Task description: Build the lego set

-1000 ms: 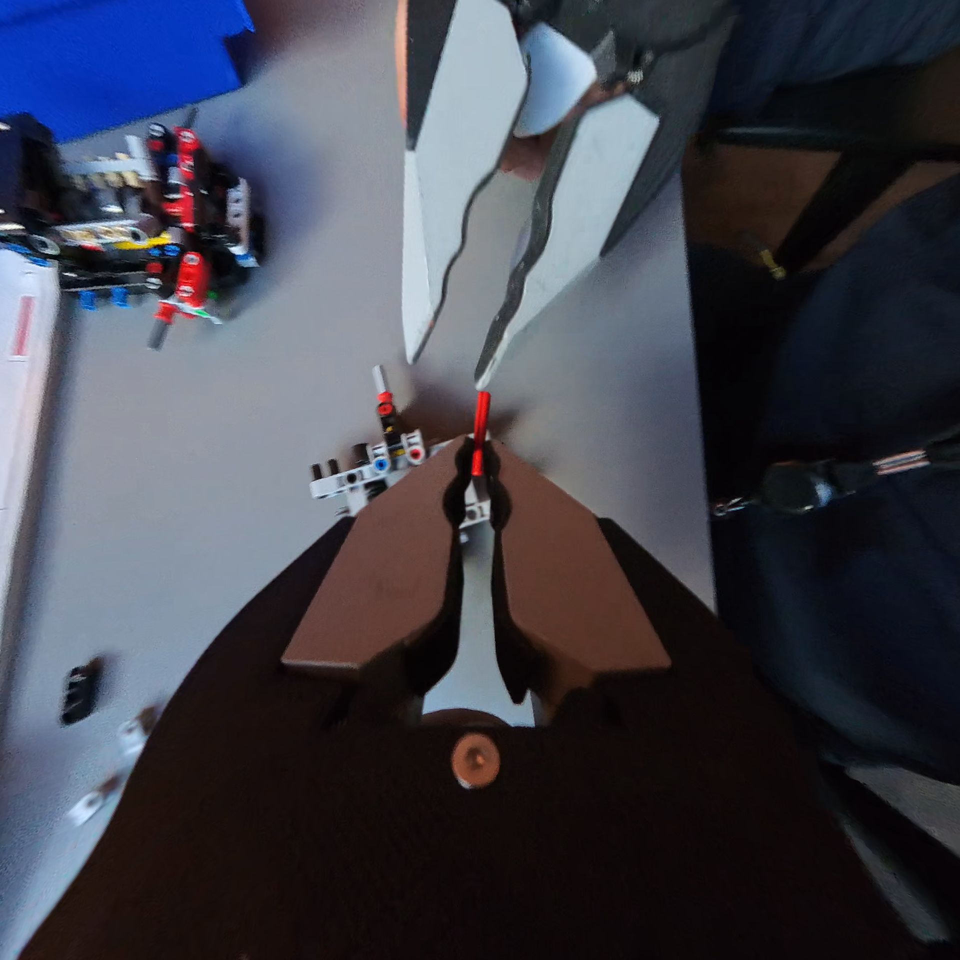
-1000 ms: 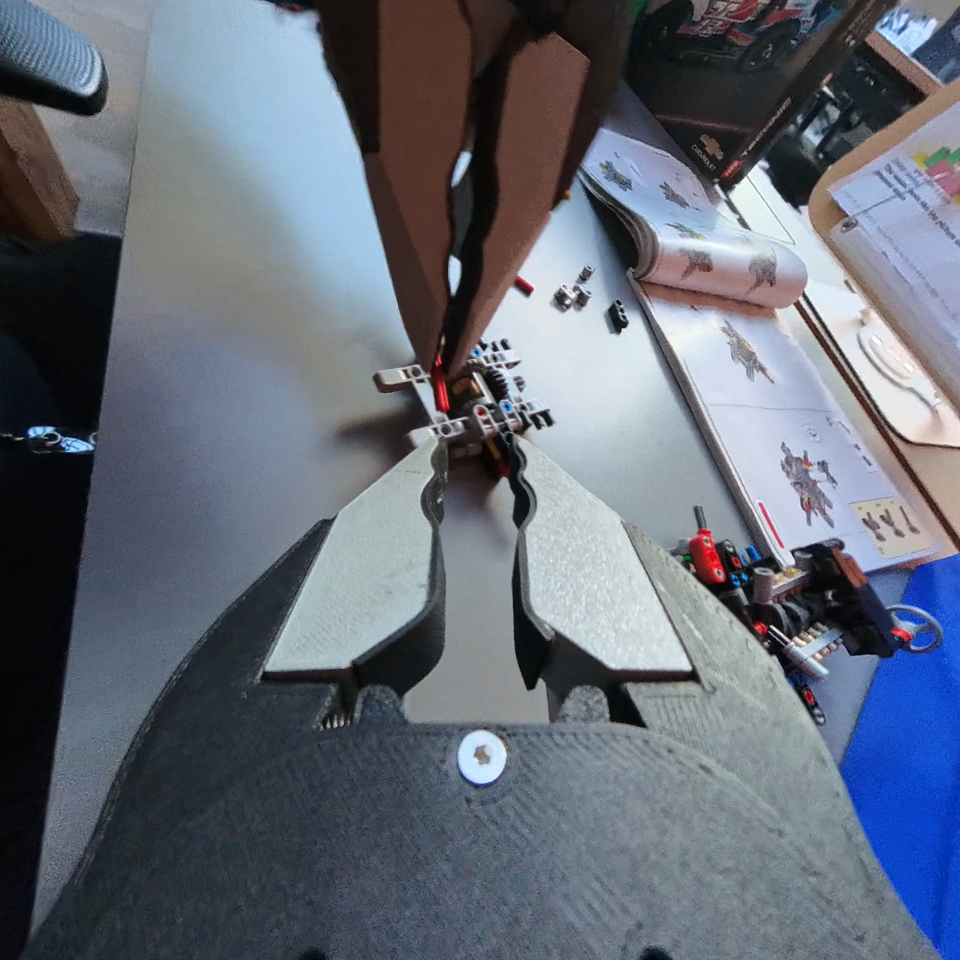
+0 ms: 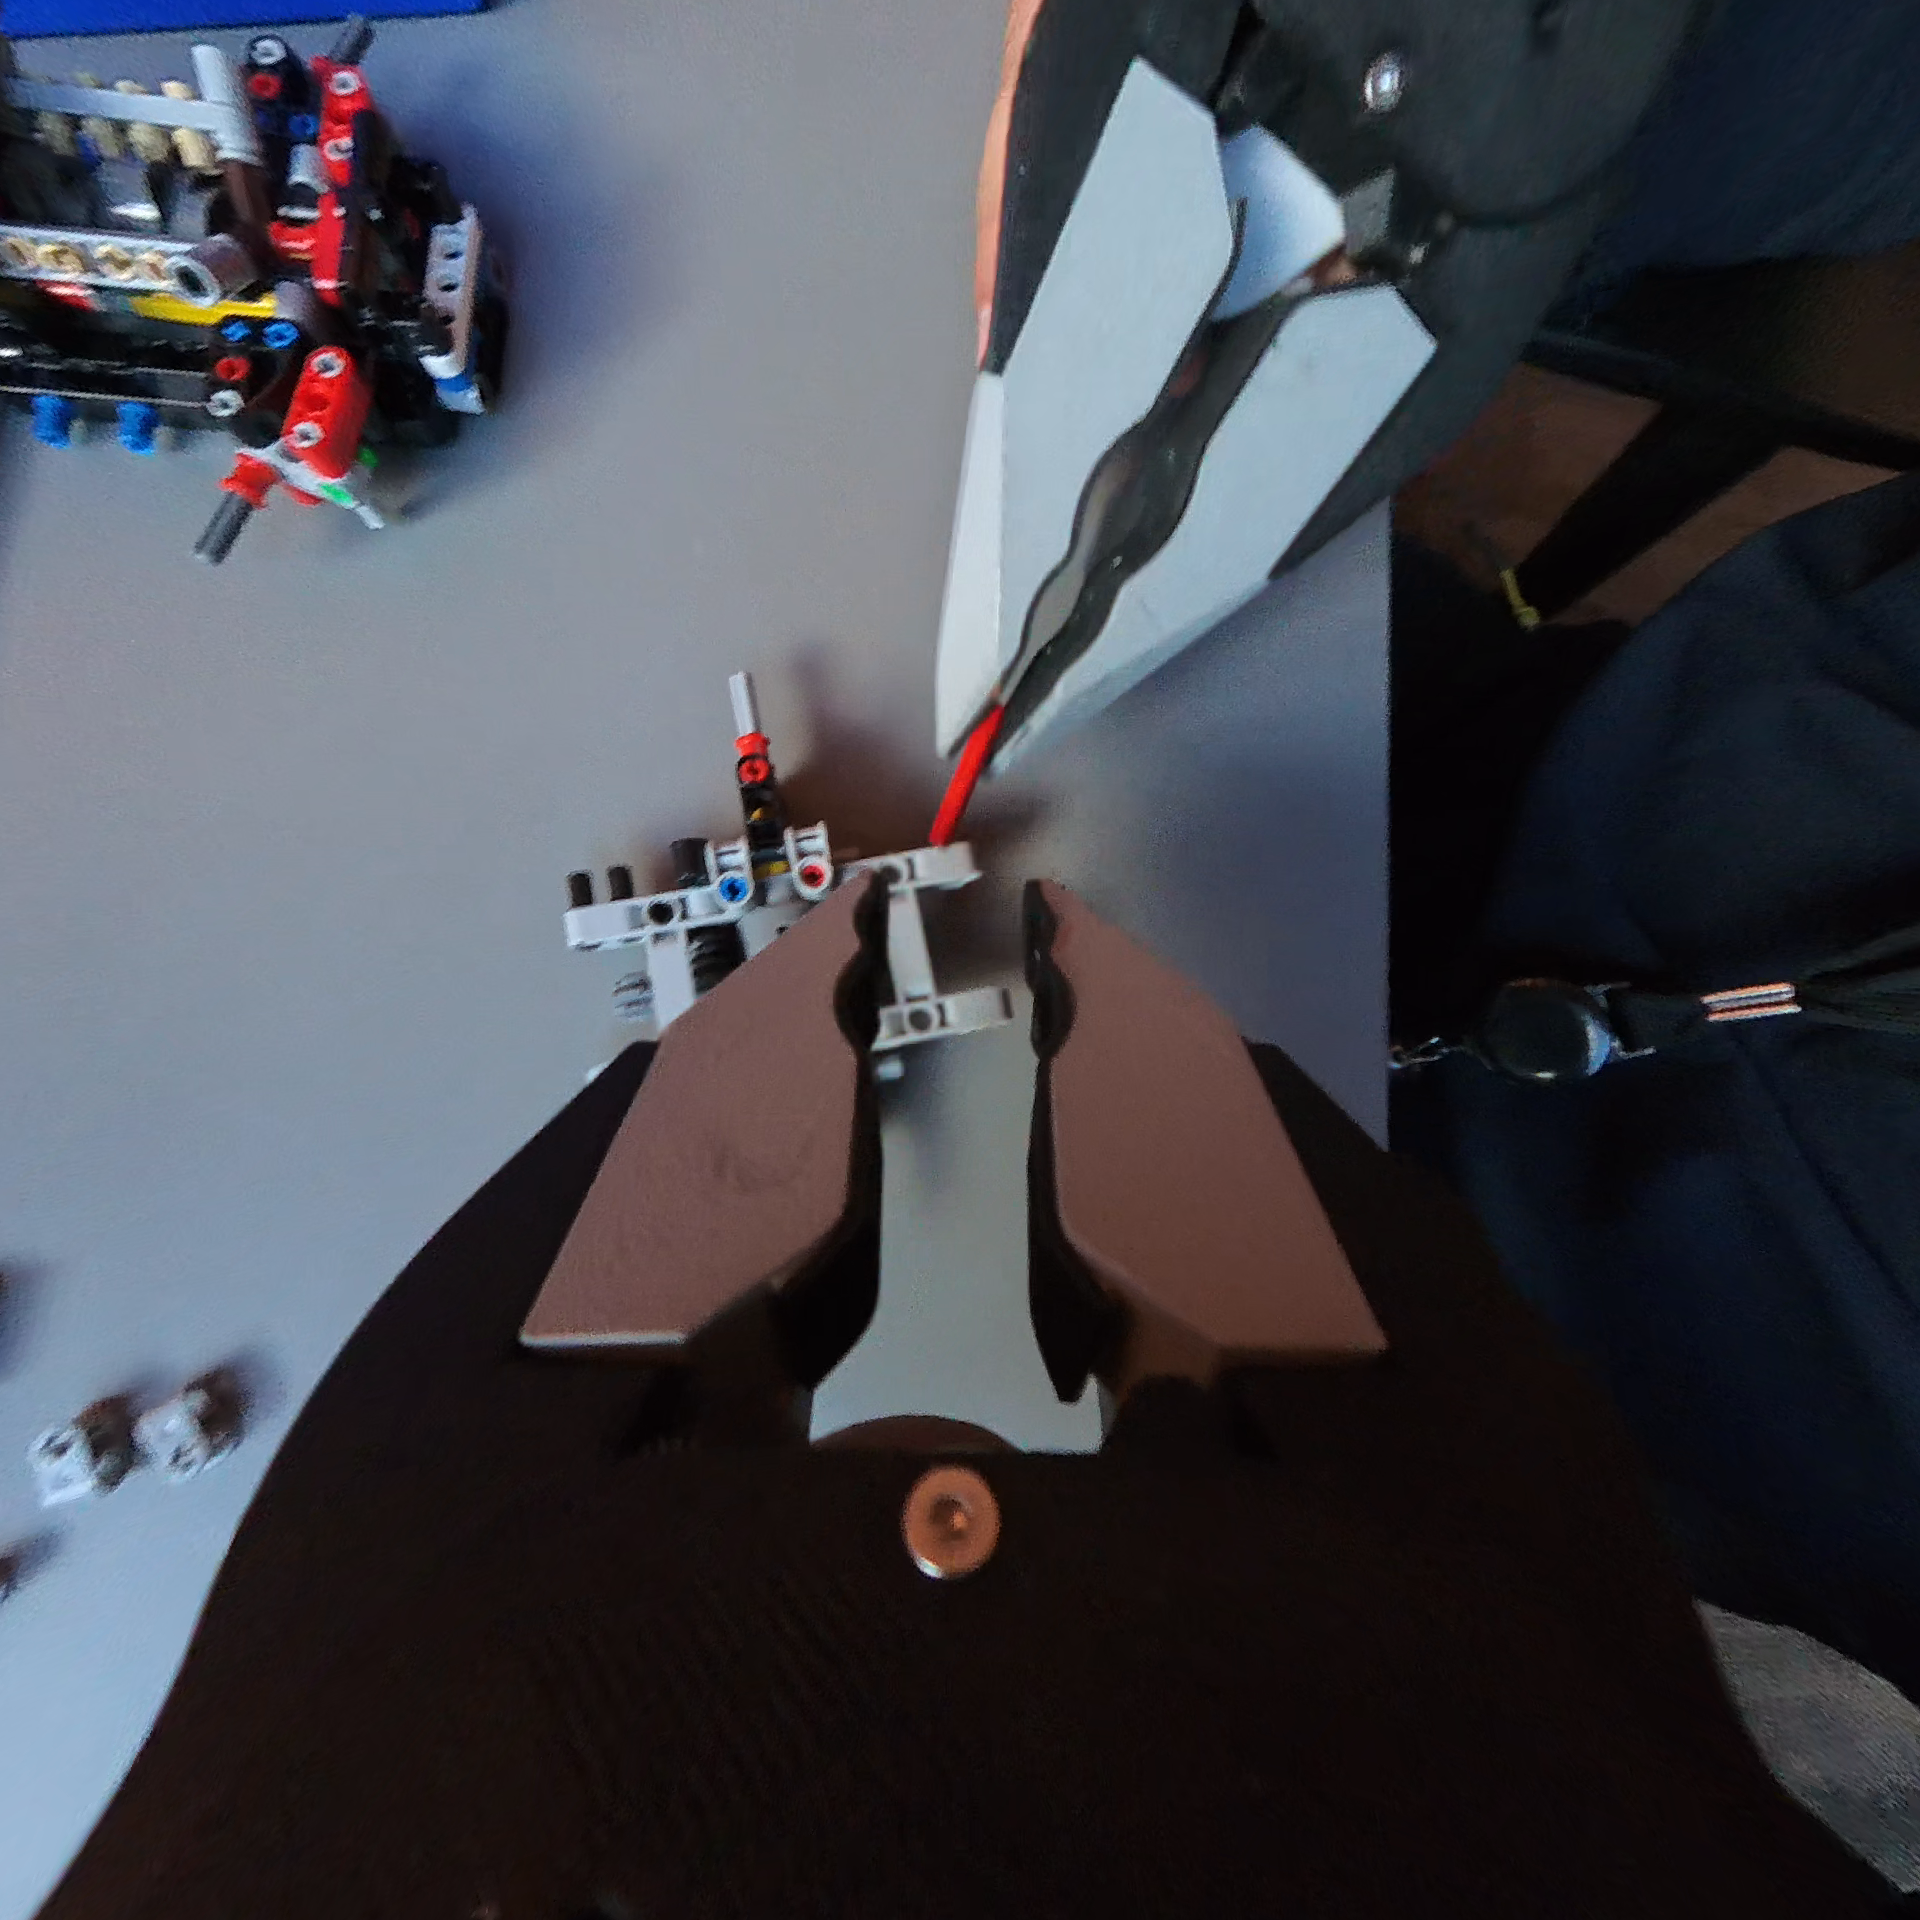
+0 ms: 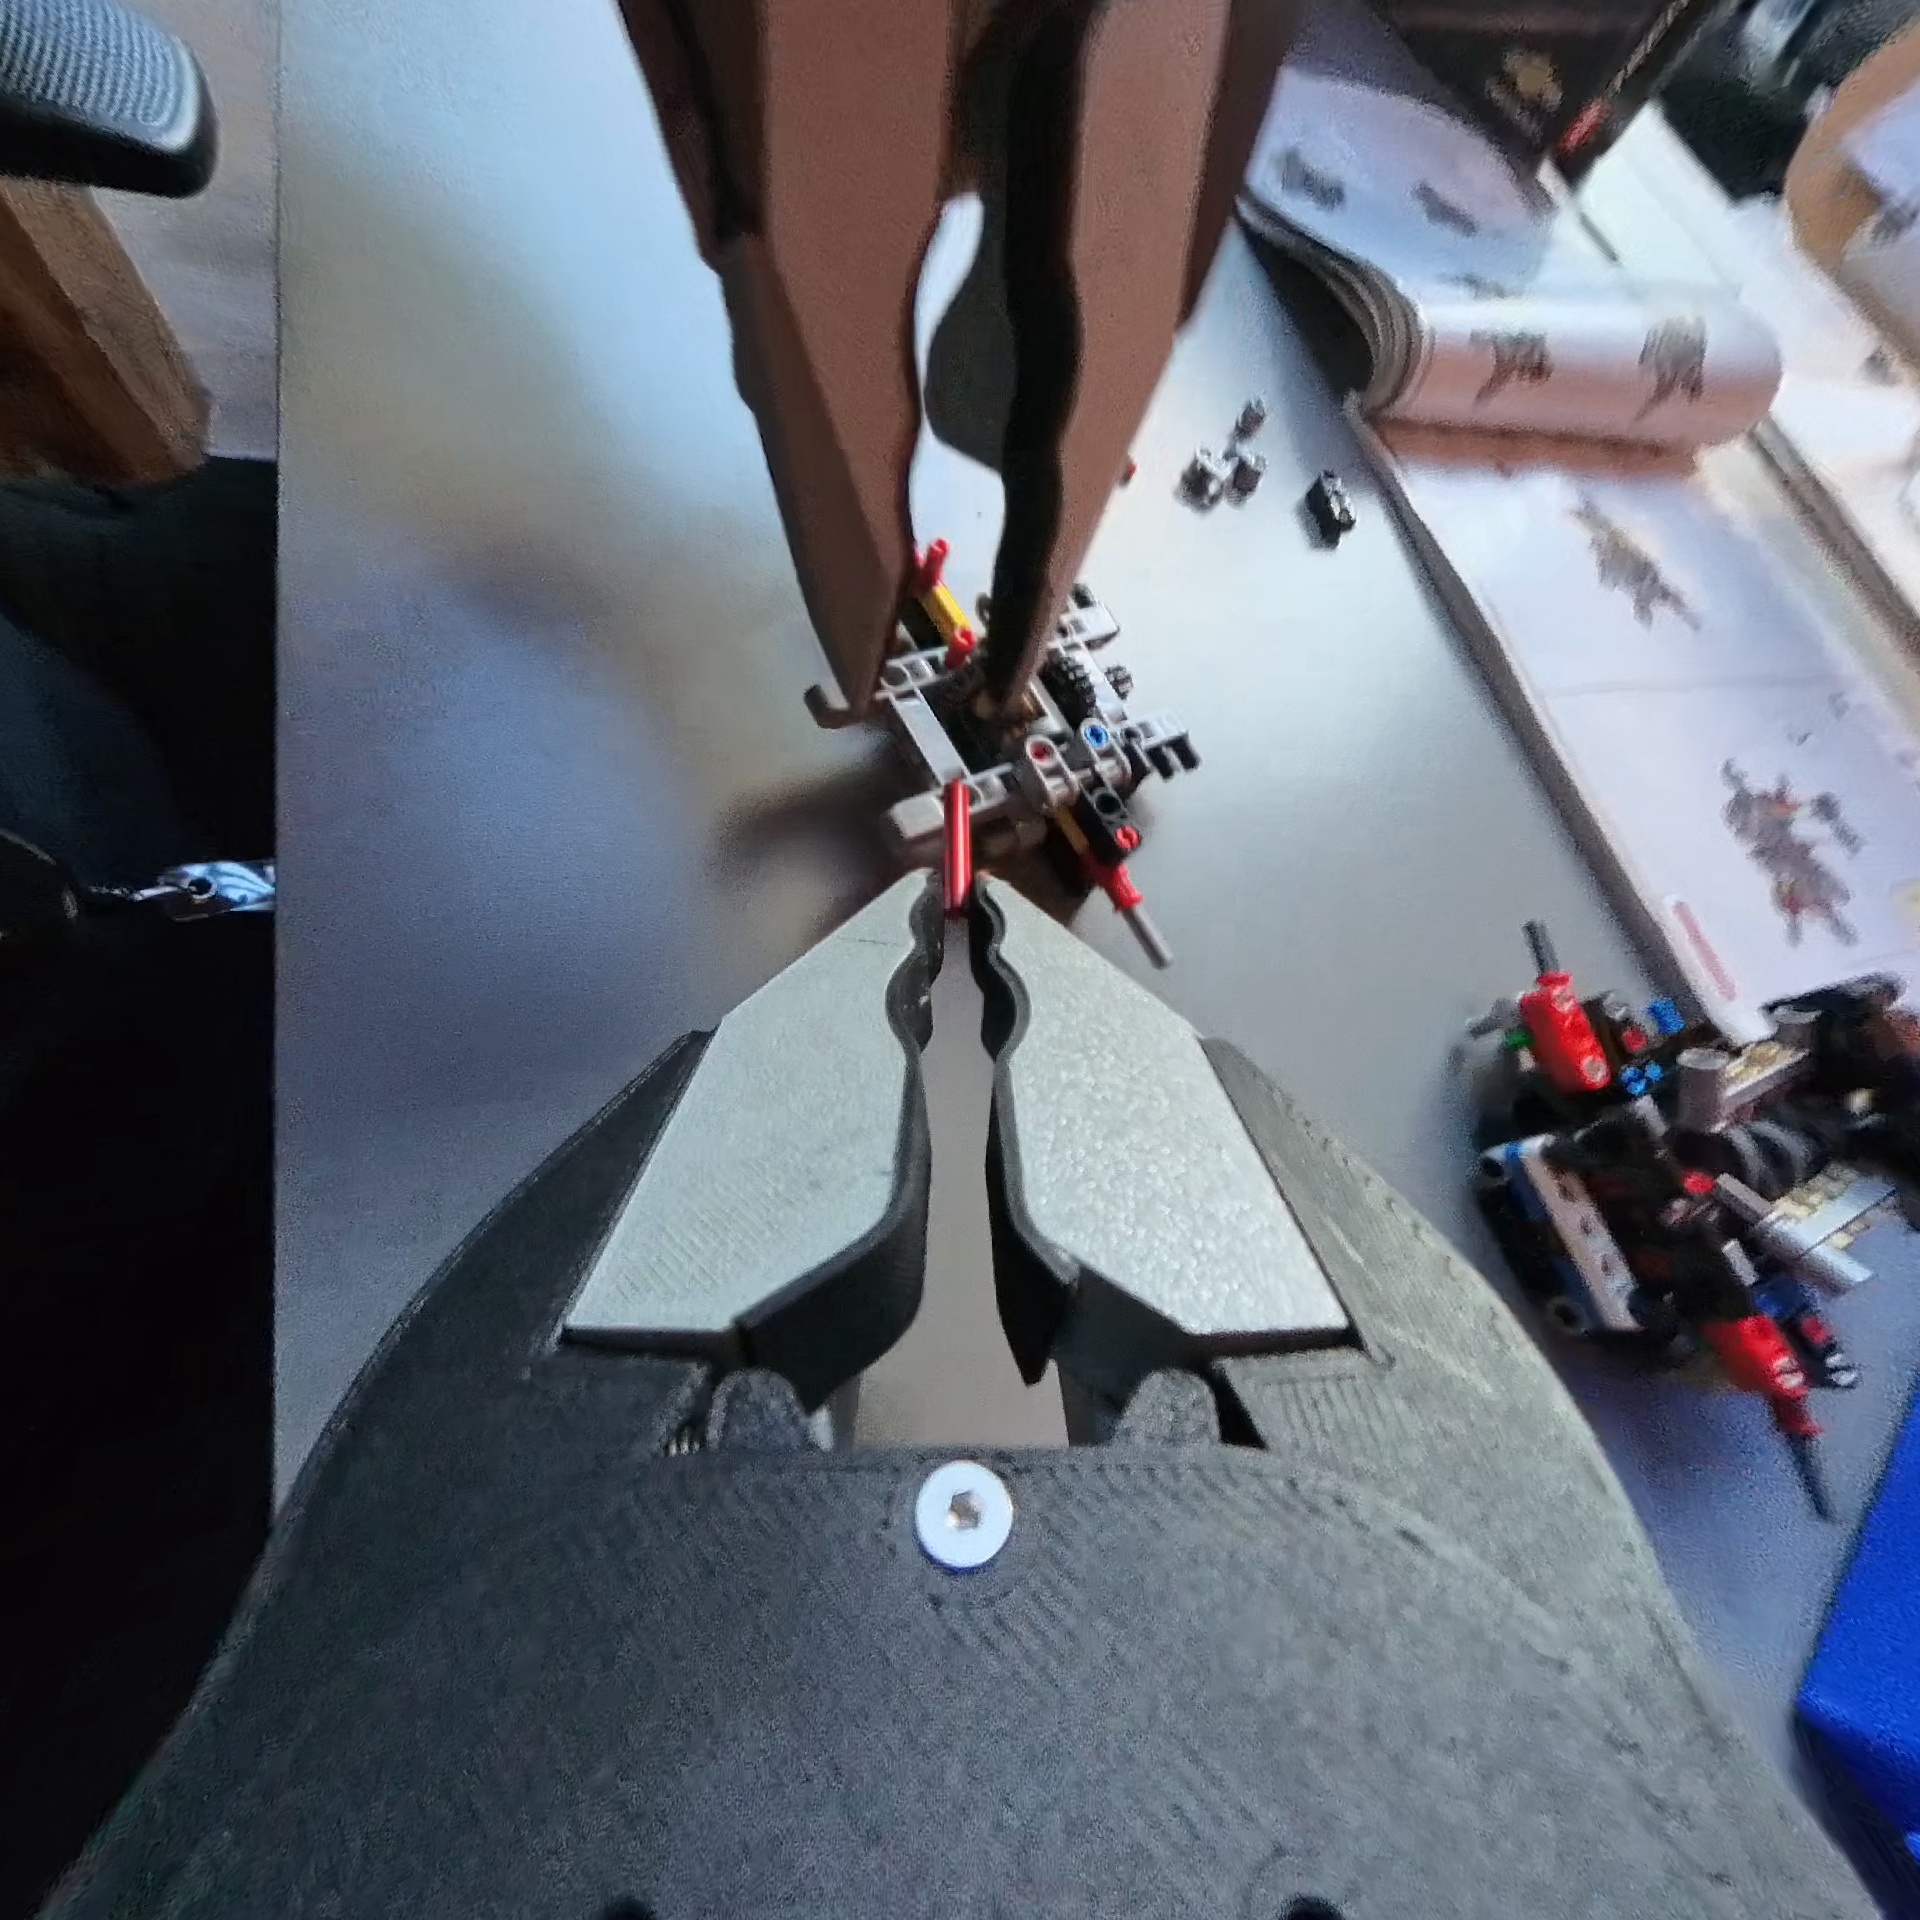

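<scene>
Near the centre of the left wrist view, the left gripper [image 3: 951, 894] has its brown jaws parted to a narrow gap around the grey frame beams of a small grey brick assembly [image 3: 727, 904] that lies on the grey surface [image 3: 520, 727]; a gap shows between the right jaw and the beams, and contact on the left side cannot be judged. The right gripper [image 4: 958, 894], in the middle of the right wrist view, has its grey jaws closed on the near end of a thin red axle [image 4: 956, 831], whose far end meets the grey end beam of the assembly. At the right edge of that view sits a larger black, red and blue brick model [image 4: 1662, 1174], and beyond it an open instruction booklet [image 4: 1621, 582] runs up the right side. Small loose dark pieces [image 4: 1231, 473] lie just left of the booklet. A blue container [image 4: 1870, 1683] shows at the lower right corner, its contents out of sight. A dark printed box [image 4: 1538, 73] stands at the top right. At the upper left a mesh chair armrest [image 4: 94, 94] juts in beside the surface's edge.
</scene>
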Motion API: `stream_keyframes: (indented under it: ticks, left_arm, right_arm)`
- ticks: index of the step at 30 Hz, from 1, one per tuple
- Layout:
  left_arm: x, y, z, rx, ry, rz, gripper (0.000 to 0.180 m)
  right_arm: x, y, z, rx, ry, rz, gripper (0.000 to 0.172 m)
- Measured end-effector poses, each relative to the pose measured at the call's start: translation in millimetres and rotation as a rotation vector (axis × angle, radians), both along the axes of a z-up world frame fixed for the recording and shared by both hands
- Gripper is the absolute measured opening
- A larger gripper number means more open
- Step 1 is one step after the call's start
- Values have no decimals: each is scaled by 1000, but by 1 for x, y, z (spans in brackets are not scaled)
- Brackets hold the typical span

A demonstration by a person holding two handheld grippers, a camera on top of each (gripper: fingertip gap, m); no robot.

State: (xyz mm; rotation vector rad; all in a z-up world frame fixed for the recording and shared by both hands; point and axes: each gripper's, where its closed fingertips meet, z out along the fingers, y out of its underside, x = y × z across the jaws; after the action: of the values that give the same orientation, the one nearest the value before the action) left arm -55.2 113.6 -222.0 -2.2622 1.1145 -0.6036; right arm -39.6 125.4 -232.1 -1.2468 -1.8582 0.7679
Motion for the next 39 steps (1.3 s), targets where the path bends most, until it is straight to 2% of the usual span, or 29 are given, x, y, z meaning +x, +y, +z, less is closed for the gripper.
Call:
stream_keyframes:
  ticks: [5,13,21,25,35,39]
  left_arm:
    - [-23,10,5,77,52,47,22]
    - [-35,24,-10,45,98,79,29]
    - [-27,31,-11,87,160,-6,36]
    - [-30,32,-17,56,218,-59,37]
    - [-20,34,-24,60,304,-117,37]
    - [-31,31,-10,64,304,-78,45]
  right_arm:
    - [6,11,-7,-207,-83,-58,1]
    - [9,12,-10,-323,-127,-63,1]
    - [12,15,-2,-478,-100,-83,2]
    - [14,19,-2,-542,-111,-93,2]
    - [21,17,-7,-531,-156,-60,1]
    - [26,27,-14,-472,-183,-87,1]
